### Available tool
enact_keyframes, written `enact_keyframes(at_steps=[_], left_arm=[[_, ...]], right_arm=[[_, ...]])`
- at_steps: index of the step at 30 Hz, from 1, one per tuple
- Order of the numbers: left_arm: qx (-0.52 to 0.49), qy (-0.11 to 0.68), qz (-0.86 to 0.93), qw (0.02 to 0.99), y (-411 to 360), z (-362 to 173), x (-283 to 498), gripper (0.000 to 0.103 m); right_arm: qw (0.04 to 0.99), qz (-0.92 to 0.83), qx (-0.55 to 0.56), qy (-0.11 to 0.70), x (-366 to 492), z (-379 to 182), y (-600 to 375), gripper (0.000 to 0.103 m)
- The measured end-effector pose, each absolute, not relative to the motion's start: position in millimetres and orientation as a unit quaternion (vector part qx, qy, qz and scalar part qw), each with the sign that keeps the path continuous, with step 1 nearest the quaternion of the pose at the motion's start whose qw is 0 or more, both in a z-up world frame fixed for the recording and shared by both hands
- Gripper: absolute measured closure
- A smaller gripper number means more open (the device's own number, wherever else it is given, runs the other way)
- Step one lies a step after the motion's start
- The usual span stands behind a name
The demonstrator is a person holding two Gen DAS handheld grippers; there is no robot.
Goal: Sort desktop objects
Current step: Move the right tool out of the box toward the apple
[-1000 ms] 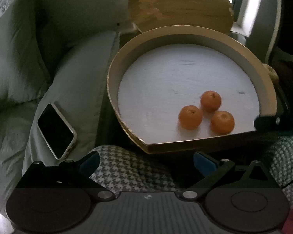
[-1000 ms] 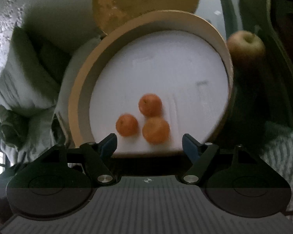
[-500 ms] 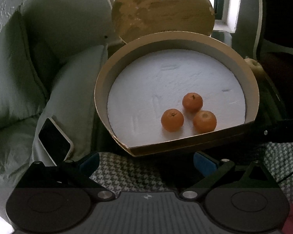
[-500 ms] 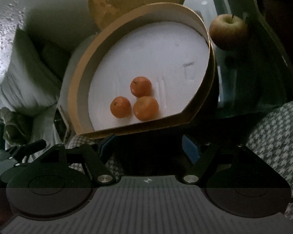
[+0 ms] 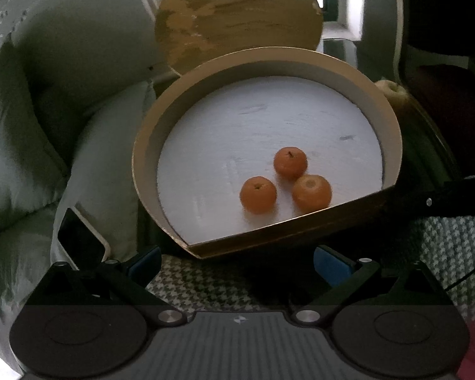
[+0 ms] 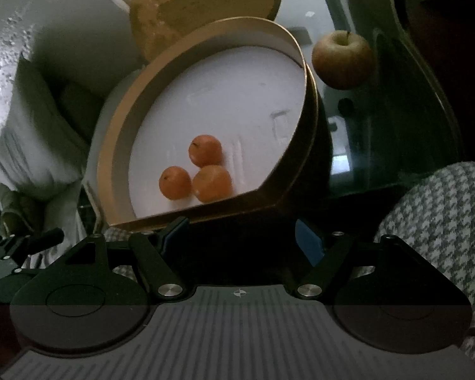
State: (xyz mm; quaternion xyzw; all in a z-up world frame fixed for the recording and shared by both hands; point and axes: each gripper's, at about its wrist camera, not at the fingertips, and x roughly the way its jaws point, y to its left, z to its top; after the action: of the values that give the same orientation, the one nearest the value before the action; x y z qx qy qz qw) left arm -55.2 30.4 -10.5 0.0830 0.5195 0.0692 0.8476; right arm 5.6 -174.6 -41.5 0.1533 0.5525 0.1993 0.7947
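Left tool (image 5: 237,264) jaws apart, nothing between blue pads, poised short of box's near straight wall. Right tool (image 6: 242,243) likewise spread and empty, close to same wall. Gold box (image 5: 392,145) with white floor, rounded far side, sits on dark glass table (image 6: 342,158). Three oranges (image 5: 285,180) clustered inside near front wall, two touching. Round gold lid (image 5: 237,19) stands upright behind box. Apple (image 6: 342,58) on table just right of box, outside it. Phone (image 5: 80,237) lies on grey cushion (image 5: 104,158) at left.
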Motion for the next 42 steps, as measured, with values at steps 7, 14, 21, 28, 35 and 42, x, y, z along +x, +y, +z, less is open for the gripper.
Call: enact_keyframes(at_steps=[7,14,21,28,35,42], left_arm=[[0.097,0.519,0.058,0.847,21,-9,-53,0.001],[0.108,0.519,0.046,0.846,11,-9,-47,0.001],[0.135,0.519,0.017,0.844,-9,-9,-31,0.001],[0.147,0.514,-0.001,0.845,-23,-6,-8,0.001],[0.136,0.514,0.013,0.847,-15,-8,19,0.001],[0.116,0.516,0.009,0.849,-5,-11,41,0.001]], right_arm=[[0.795,0.192,0.165,0.552,7,-44,-185,0.023],[0.799,0.174,0.179,0.547,11,-45,-201,0.023],[0.808,0.137,0.202,0.536,16,-47,-227,0.018],[0.812,0.11,0.233,0.524,37,-52,-255,0.018],[0.816,0.08,0.27,0.504,77,-53,-273,0.016],[0.814,0.039,0.302,0.495,137,-63,-271,0.008]])
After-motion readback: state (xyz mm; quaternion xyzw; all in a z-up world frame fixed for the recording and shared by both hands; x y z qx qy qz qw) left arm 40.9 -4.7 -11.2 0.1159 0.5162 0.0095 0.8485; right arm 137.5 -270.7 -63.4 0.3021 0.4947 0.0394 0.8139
